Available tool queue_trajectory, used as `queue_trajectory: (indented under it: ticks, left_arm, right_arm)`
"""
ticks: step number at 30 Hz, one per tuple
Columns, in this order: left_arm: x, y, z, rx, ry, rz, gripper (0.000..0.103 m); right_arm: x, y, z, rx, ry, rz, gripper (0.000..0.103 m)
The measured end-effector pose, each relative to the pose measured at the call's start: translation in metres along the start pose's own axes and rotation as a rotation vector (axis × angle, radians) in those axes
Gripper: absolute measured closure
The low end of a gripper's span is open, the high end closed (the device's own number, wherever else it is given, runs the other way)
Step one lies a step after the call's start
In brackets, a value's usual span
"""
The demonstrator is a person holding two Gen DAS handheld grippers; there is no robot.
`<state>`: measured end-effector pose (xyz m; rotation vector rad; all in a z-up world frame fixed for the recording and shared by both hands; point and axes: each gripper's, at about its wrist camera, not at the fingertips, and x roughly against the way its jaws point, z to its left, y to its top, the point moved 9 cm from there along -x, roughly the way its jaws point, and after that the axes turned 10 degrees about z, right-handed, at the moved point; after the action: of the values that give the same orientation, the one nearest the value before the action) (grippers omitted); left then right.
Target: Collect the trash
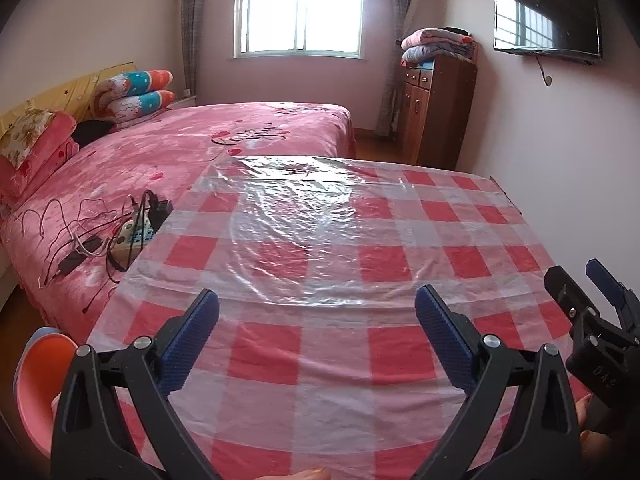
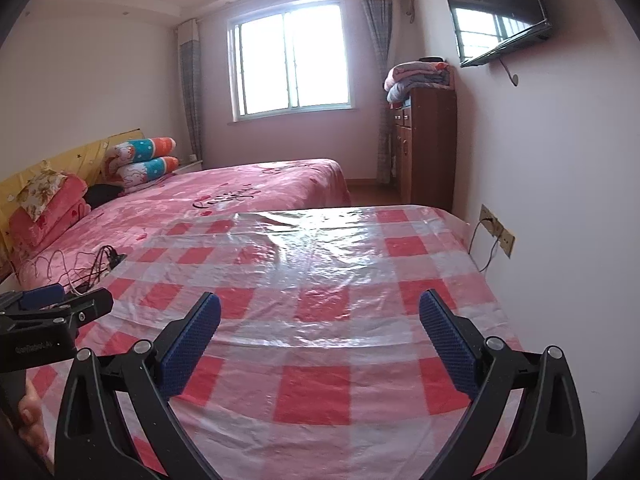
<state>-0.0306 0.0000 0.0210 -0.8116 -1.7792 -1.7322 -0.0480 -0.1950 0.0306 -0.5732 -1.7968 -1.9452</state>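
Note:
A table (image 1: 460,216) covered with a red-and-white checked plastic cloth fills the foreground in both views, and also shows in the right wrist view (image 2: 408,248). I see no trash on it. My left gripper (image 1: 316,320) is open and empty above the table's near edge. My right gripper (image 2: 320,320) is open and empty above the table too. The right gripper shows at the right edge of the left wrist view (image 1: 580,284). The left gripper shows at the left edge of the right wrist view (image 2: 60,300).
A bed (image 1: 180,148) with a pink cover stands left of the table. A power strip with cables (image 1: 128,236) lies on it by the table edge. A wooden cabinet (image 1: 436,108) stands at the right wall under a TV (image 1: 548,12). A pink basin (image 1: 40,380) sits at lower left.

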Motion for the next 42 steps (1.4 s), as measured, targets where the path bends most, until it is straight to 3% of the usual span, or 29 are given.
queue_trajectory:
  ticks: [13, 42]
  left_arm:
    - [0.002, -0.003, -0.014, 0.001, 0.013, 0.008, 0.004]
    - [-0.01, -0.009, -0.012, 0.012, 0.012, 0.03, 0.004]
  right_arm:
    - [0.002, -0.005, -0.013, -0.003, -0.005, 0.0, 0.005]
    - [-0.005, -0.009, 0.002, 0.02, 0.029, 0.026, 0.005]
